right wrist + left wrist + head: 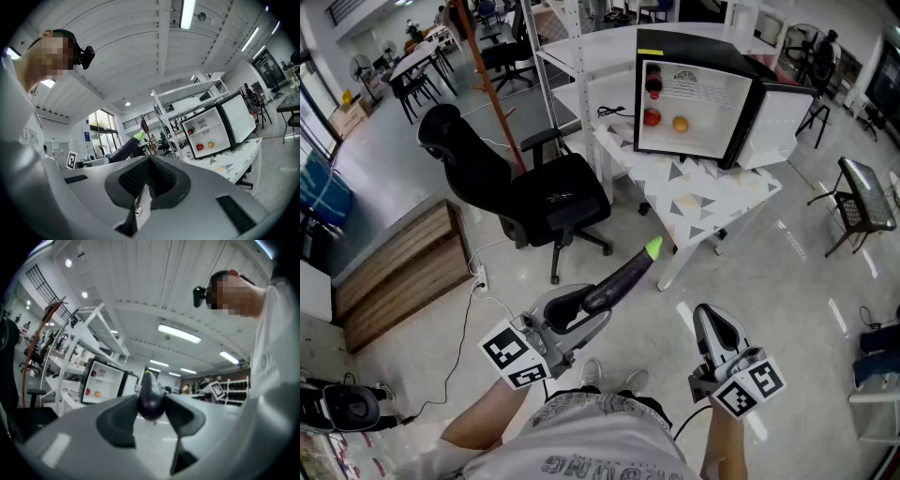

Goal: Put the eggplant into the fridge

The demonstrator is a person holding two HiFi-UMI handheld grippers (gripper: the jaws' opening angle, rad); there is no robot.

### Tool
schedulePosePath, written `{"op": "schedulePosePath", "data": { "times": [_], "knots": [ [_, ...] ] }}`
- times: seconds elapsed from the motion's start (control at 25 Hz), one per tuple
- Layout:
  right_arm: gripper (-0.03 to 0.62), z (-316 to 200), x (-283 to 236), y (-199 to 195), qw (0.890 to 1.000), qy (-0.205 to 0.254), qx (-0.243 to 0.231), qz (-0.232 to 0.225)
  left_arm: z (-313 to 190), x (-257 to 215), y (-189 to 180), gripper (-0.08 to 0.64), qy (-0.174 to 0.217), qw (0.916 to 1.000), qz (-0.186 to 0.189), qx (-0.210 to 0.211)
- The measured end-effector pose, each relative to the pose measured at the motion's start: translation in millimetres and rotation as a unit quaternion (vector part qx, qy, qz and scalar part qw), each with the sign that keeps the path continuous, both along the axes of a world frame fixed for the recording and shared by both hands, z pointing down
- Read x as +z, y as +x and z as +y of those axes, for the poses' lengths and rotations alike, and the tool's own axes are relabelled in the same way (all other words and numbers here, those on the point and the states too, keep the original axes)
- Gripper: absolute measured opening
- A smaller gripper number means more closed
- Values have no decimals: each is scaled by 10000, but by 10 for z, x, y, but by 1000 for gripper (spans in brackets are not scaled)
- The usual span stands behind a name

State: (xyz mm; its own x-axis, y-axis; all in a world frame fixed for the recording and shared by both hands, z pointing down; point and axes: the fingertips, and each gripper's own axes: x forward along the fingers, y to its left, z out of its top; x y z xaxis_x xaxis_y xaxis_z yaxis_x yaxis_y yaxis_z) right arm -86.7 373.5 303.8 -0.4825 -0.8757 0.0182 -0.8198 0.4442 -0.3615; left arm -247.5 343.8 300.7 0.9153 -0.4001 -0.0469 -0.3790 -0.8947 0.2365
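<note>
A dark purple eggplant (623, 275) with a green stem end sticks out forward from my left gripper (581, 305), which is shut on its thick end. In the left gripper view the eggplant (151, 399) sits wedged between both pads. My right gripper (711, 323) is held beside it to the right, jaws together and empty; in its own view the pads (136, 177) meet. The small black fridge (694, 94) stands on a table ahead with its door swung open, a red and an orange fruit and a bottle inside. The fridge (101, 380) is far off in both gripper views.
A black office chair (534, 192) stands ahead on the left, between me and the white patterned table (712, 197). A low wooden platform (394, 272) lies left, with a cable on the floor. A dark metal chair (862, 202) stands at the right. White shelving rises behind the fridge.
</note>
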Motion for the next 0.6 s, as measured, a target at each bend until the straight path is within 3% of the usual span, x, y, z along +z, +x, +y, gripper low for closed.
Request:
{"op": "schedulePosePath", "data": {
  "times": [0.28,0.6],
  "knots": [
    [3,35,145,66,9993,-370,70,72,53,-23,40,187,33,10000,1,14],
    [5,19,159,168,9992,-388,73,-4,66,-8,143,187,45,10000,-16,8]
  ]
}}
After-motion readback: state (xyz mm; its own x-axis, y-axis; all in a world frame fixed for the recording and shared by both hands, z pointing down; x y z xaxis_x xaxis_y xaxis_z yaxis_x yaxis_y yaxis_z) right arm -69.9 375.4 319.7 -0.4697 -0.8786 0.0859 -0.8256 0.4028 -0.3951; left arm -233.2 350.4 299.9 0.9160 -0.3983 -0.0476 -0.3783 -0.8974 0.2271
